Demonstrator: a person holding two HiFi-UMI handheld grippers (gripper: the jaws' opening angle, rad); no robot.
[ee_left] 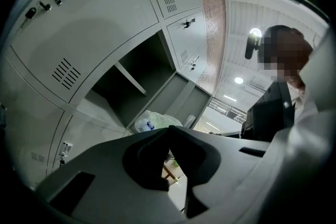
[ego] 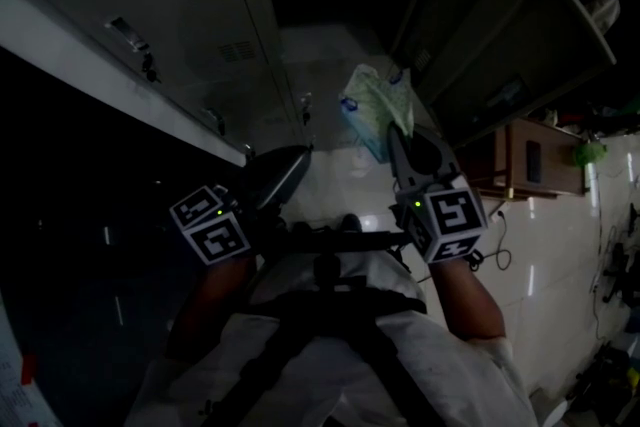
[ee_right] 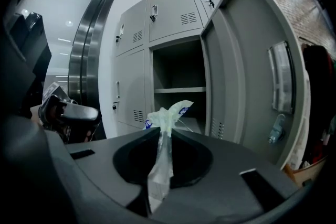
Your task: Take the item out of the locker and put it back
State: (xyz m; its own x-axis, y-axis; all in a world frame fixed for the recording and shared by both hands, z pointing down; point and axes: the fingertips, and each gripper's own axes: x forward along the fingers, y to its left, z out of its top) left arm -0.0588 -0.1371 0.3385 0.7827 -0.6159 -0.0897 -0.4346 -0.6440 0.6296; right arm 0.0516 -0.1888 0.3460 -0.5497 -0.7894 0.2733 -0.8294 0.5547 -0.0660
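head view: the scene is dim. the right gripper (ego: pixel 393 131) is raised in front of the person's chest, and its jaws are closed on a pale plastic bag (ego: pixel 373 105), which bunches out beyond the jaw tips. the bag hangs in the air between the bank of grey lockers (ego: pixel 170 5) on the left and an open locker door (ego: pixel 540 5) on the right. the left gripper (ego: pixel 302 154) is held just beside it, with nothing at its tips.

left gripper view: the jaws meet at their tips and nothing is between them. just beyond them the bag (ee_left: pixel 156 122) shows, and behind it an open locker compartment (ee_left: pixel 134 84) with a shelf inside.

right gripper view: the jaws are pressed together on the bag's twisted neck, which runs as a thin strip back between them, while the knotted top (ee_right: pixel 168 112) stands up past the tips. the bag is in front of the open compartment (ee_right: pixel 177 68), below its shelf (ee_right: pixel 176 90). whether it is past the opening i cannot tell. the door (ee_right: pixel 247 71) stands open to the right.
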